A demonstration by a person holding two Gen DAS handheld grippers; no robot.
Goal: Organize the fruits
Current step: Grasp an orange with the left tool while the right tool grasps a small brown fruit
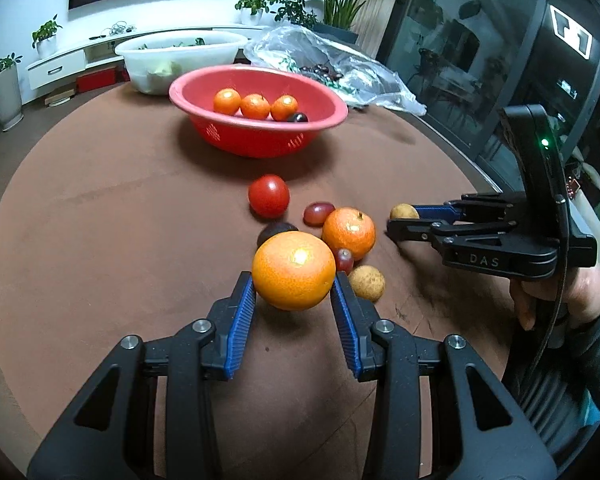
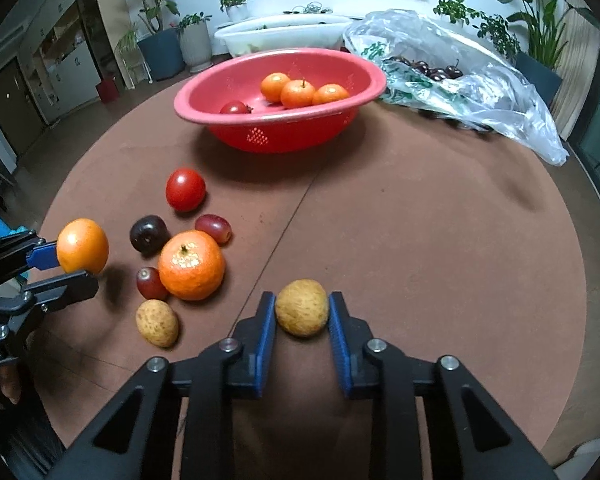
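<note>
While left fingers (image 1: 293, 286) clamp an orange (image 1: 293, 270), right fingers (image 2: 302, 312) pinch a longan (image 2: 302, 307) — both centred.

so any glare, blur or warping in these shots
Left wrist view: a white glare spot on the held orange, red bowl slightly blurred, table edge bowed by the fisheye. Right wrist view: sharp on the small tan fruit, dark vignette in the corners, soft shadow under the bowl.
</note>
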